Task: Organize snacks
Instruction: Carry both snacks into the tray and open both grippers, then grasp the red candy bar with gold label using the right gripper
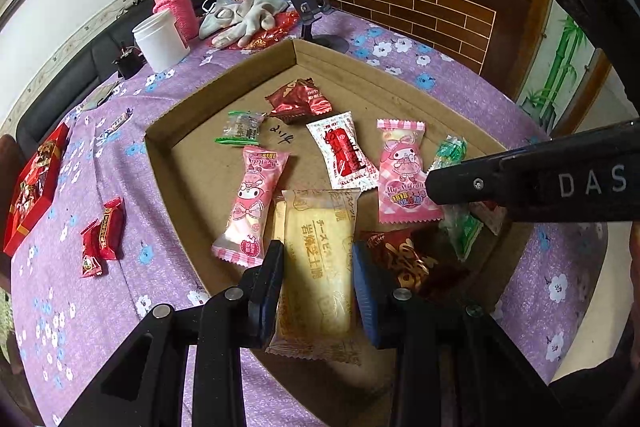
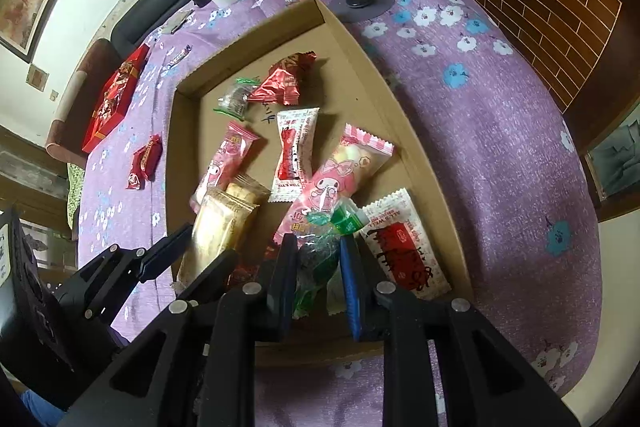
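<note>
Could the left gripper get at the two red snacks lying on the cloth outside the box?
Probably not yet: the left gripper is shut on the yellow biscuit pack. The red snacks lie uncovered.

1. Left wrist view: looks steeply down along its fingers, close over the near edge of the tray [image 1: 160, 163].
2. Right wrist view: same steep, close look, tray [image 2: 172, 147] at centre.
3. Both share the tray, snacks and purple tablecloth [image 1: 100, 155].
</note>
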Available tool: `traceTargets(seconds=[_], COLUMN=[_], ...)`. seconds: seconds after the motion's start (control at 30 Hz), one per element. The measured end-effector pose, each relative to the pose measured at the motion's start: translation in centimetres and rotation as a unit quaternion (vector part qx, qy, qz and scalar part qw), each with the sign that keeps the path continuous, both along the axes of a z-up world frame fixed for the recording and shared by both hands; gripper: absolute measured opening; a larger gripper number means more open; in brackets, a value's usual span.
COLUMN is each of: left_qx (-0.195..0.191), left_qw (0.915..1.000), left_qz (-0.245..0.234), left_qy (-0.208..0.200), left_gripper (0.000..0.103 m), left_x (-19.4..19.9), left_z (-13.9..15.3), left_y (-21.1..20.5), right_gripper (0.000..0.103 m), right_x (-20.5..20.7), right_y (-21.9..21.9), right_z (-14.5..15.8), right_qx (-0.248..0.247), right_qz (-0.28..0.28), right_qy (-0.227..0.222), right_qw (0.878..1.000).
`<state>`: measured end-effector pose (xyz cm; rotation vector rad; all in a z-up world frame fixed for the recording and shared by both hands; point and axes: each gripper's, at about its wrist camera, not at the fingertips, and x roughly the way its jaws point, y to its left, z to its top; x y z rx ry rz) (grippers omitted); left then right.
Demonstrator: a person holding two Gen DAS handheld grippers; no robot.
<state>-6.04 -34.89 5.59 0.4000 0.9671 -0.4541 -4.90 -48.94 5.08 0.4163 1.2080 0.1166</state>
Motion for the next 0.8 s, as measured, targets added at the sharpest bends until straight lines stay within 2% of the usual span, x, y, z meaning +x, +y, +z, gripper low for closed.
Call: traceTargets(seconds=[0.67, 0.8], left_qx=[0.001, 0.000], left_qw=[0.9997, 0.9996], left_qz=[-0.016, -0.017], left_qy=[-0.019, -0.024], left_gripper=[0.036, 0.040], left_x=[-0.4, -0.5], left_z=[0.8, 1.1], left_y=[-0.1, 0.0], right_gripper=[0.022, 0.022], right_x=[-0.6, -0.7], right_y=[-0.1, -0.2], right_z=[1.0, 1.2], right_qx=[-0.010, -0.010], right_qz=[-0.018, -0.023], right_qy=[-0.010, -0.014], right_qw=[1.000, 1.000])
